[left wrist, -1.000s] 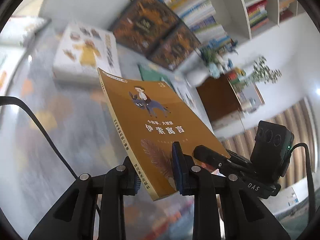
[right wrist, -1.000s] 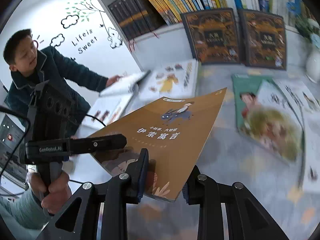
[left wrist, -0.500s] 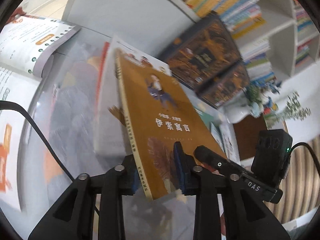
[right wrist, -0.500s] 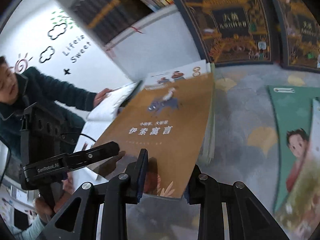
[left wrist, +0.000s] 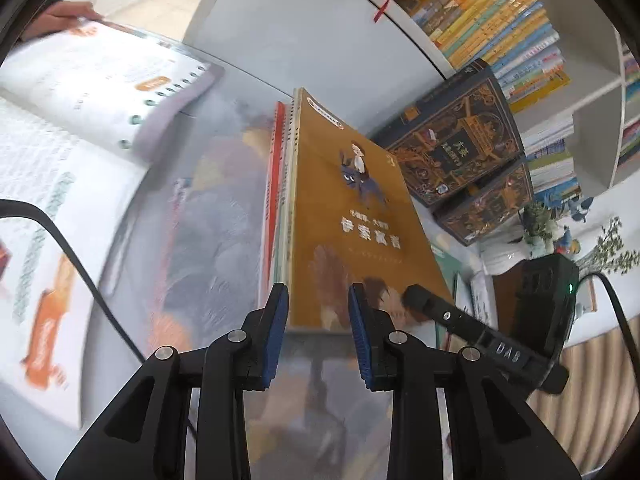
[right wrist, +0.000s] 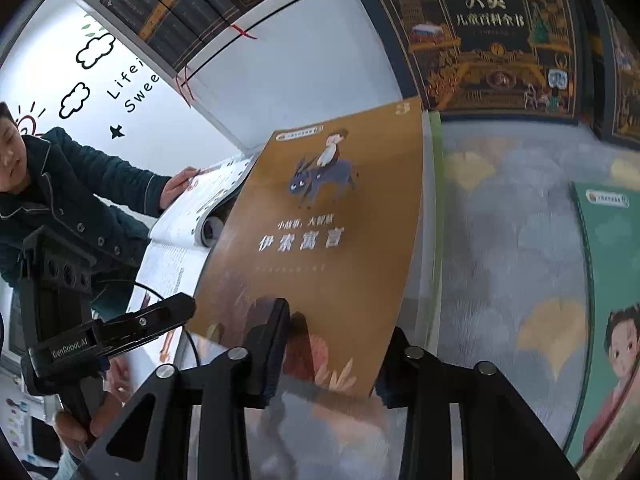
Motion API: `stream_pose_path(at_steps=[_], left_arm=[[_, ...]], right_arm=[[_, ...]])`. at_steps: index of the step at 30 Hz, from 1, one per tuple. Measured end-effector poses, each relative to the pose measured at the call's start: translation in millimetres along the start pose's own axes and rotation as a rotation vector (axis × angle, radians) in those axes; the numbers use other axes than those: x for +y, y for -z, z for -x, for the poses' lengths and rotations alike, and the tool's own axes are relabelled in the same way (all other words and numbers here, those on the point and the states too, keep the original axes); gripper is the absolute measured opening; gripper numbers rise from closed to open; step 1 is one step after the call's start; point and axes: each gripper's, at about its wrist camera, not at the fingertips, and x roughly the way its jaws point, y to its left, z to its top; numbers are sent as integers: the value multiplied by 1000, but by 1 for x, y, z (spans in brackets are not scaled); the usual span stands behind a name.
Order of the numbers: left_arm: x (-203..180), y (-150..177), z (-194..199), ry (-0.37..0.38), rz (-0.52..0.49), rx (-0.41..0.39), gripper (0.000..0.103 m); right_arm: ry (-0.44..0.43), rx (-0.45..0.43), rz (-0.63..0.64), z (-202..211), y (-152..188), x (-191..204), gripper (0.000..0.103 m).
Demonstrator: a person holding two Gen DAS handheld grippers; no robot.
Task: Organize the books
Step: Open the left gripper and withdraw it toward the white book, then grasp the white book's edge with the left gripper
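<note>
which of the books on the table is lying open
The white book at the far left, with its printed pages spread and one leaf curling up. The brown book on the stack and the green book both lie closed, covers up.

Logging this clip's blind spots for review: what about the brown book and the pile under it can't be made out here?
- Right gripper: the brown book hides its lower finger, so grip is unclear.
- Pile under the book: only spine edges show in the left wrist view; covers hidden.
- Table surface: motion-blurred.
</note>
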Motion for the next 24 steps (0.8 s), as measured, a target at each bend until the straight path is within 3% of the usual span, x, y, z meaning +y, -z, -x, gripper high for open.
stream_pose_path(at_steps=[6,10,16,21,24], left_arm=[[-21,36,24,-10,-50,36,30],[-53,66,24,24,-76,94,35],[-123,109,2,80,-175,192,37],[-195,143,-35,143,-248,276,59],[-233,161,-58,177,-281,319,61]], right_arm=[[-38,15,-98,36,38,-17,50],[-70,-9,-193,81,91,-43,54],[-27,-50,-361,151,168,-103,57],[-14,-120,-548,210,221,-164,57],[15,-176,-620,249,242,-197,57]])
